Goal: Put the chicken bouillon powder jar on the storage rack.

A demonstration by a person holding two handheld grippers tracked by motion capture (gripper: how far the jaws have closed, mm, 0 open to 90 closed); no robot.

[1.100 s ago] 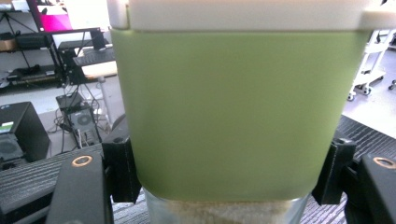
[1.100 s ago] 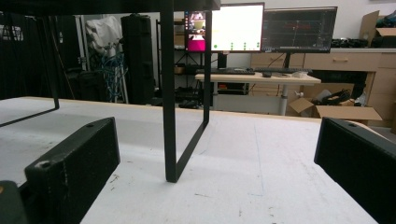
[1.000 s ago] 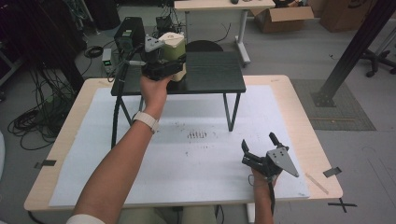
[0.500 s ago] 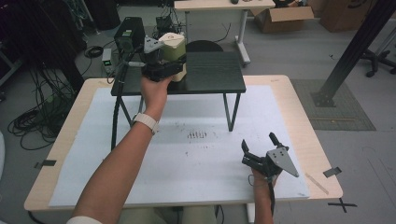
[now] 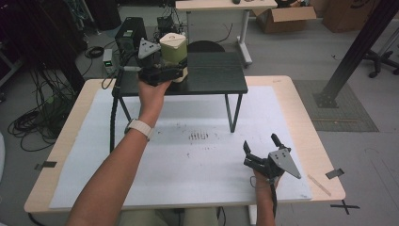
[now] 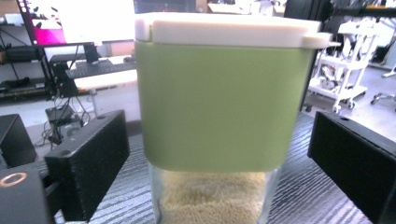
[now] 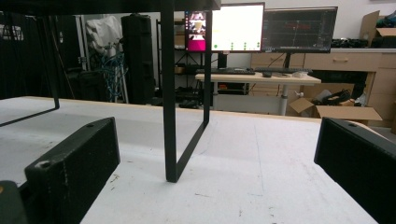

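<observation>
While the green canister [image 5: 173, 52] stood upright on the black riser shelf [image 5: 221, 75], near its left back corner, the left gripper [image 5: 181, 73] sat level around the canister's lower part. Its jaws had just been opening: in the left gripper view the container [image 6: 219, 102], with its white lid [image 6: 229, 30] and pale grain showing through the clear base, stood between the two black jaws with a gap on each side, so the pads were off it and nothing was gripped. Farther off, the right gripper [image 5: 261, 149] rested near the front right of the white mat [image 5: 197, 160], jaws spread wide and holding nothing; its own view looked across the mat to a leg of the shelf [image 7: 169, 93].

Judged from that, the step in hand was the release after setting the canister down on the shelf. The placing itself looked done, since the canister stood square on its base and was not tilted. What the next move seemed to call for was a straight pull back toward the person, keeping the jaws wide and level so that neither pad would catch the canister's side and drag or tip it near the shelf edge.
</observation>
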